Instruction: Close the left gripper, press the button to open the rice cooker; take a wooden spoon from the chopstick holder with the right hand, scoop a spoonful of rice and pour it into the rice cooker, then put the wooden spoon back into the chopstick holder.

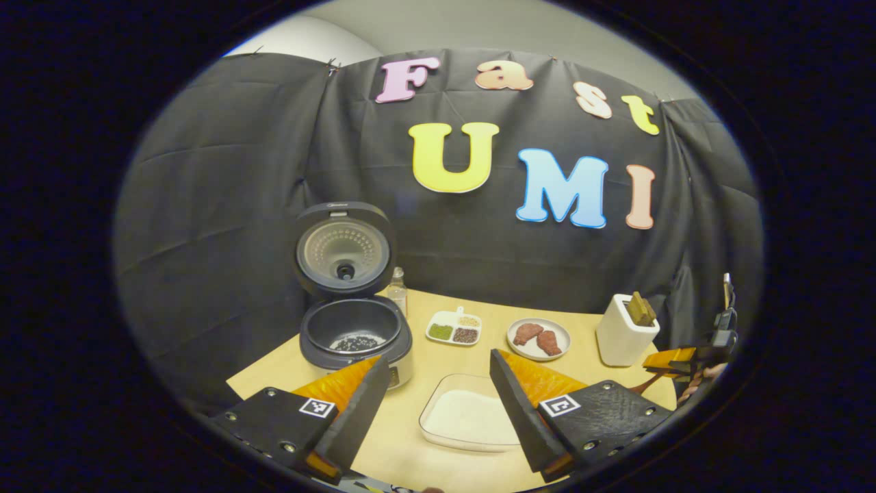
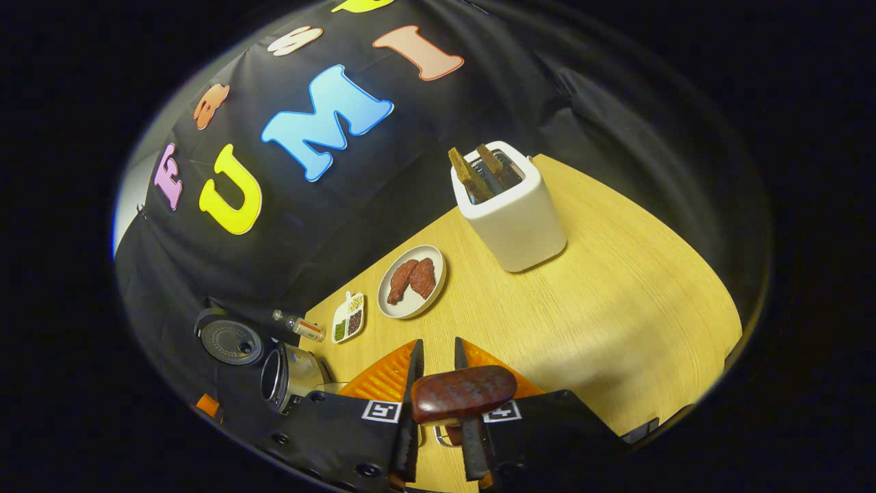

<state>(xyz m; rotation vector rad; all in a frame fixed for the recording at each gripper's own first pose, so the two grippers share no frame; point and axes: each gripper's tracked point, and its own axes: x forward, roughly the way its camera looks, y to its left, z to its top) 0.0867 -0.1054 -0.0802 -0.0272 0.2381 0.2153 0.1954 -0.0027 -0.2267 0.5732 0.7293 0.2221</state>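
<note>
The spoon [image 2: 464, 394] is clamped in the right gripper [image 2: 438, 383], its jaws clenched on the wooden handle, whose end shows broad and dark just behind the fingertips in the right gripper view. The bowl end is hidden below the jaws, so I cannot tell whether it carries rice. In the left gripper view, the right gripper [image 1: 674, 363] hangs near the table's right edge, just beside the holder [image 1: 621, 332].

The holder is a white box towards the back right of the table [image 2: 616, 301], with other wooden handles [image 2: 479, 171] standing in it. The rice tray [image 1: 469, 418] sits at the front middle, between the left gripper's fingers in that view. The cooker [image 1: 352, 329] stands at the back left with its lid [image 1: 344, 250] already up and some dark grains in the pot. A plate of meat [image 1: 538, 338] and a small divided dish [image 1: 454, 327] lie between cooker and holder.

The left gripper [image 1: 438, 404] is released, its jaws wide apart, hovering over the front edge.

The step in hand looks like the scoop. To do it well, keep the grip firm, swing the spoon towards the tray, enter the rice at a shallow angle, then level the bowl before lifting so nothing spills on the way across the table to the pot.
</note>
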